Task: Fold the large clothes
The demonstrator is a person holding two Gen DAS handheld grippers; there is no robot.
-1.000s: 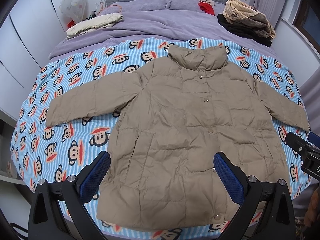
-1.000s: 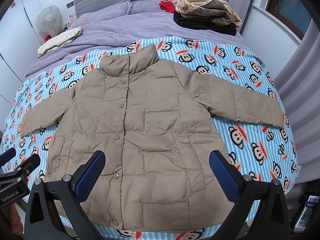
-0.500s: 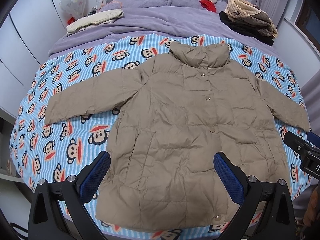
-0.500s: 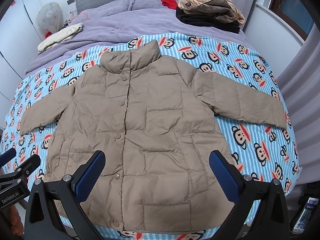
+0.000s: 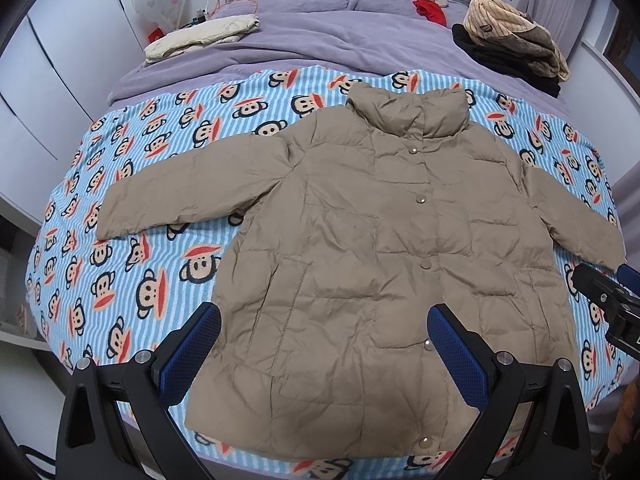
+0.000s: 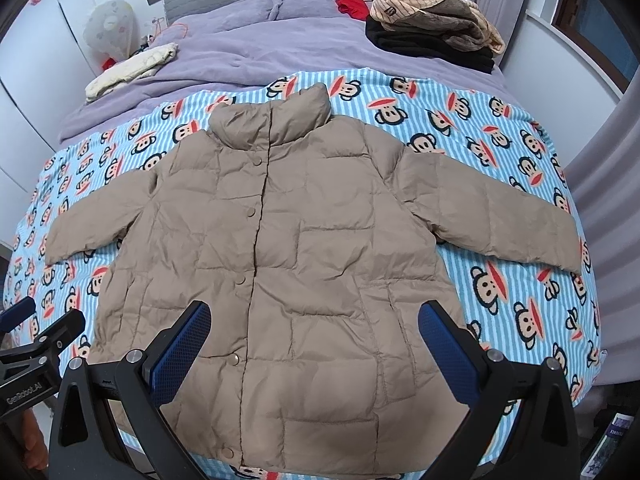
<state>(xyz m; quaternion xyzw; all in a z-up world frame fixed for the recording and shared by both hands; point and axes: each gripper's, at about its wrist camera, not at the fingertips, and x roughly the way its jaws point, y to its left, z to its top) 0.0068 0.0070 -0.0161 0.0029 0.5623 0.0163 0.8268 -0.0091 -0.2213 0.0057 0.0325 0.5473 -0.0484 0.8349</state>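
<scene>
A tan quilted puffer jacket point(image 5: 380, 264) point(image 6: 280, 264) lies flat and front-up on the monkey-print blanket point(image 5: 132, 240) point(image 6: 520, 280), buttoned, collar away from me, both sleeves spread out sideways. My left gripper point(image 5: 324, 344) hovers open above the jacket's lower hem, left of the button line, holding nothing. My right gripper point(image 6: 314, 340) hovers open above the lower right half of the jacket, also holding nothing. The right gripper's body shows at the right edge of the left wrist view, and the left gripper's body at the left edge of the right wrist view.
A purple duvet point(image 5: 320, 44) covers the far half of the bed. On it lie a cream folded garment point(image 5: 200, 38), a pile of dark and striped clothes point(image 5: 516, 48) and a red item point(image 5: 430, 10). White wardrobes stand left, a curtain point(image 6: 608, 184) right.
Both grippers have risen and tilted slightly, so the jacket sits a little lower and farther in view. The jacket has not moved and both grippers stay open.
</scene>
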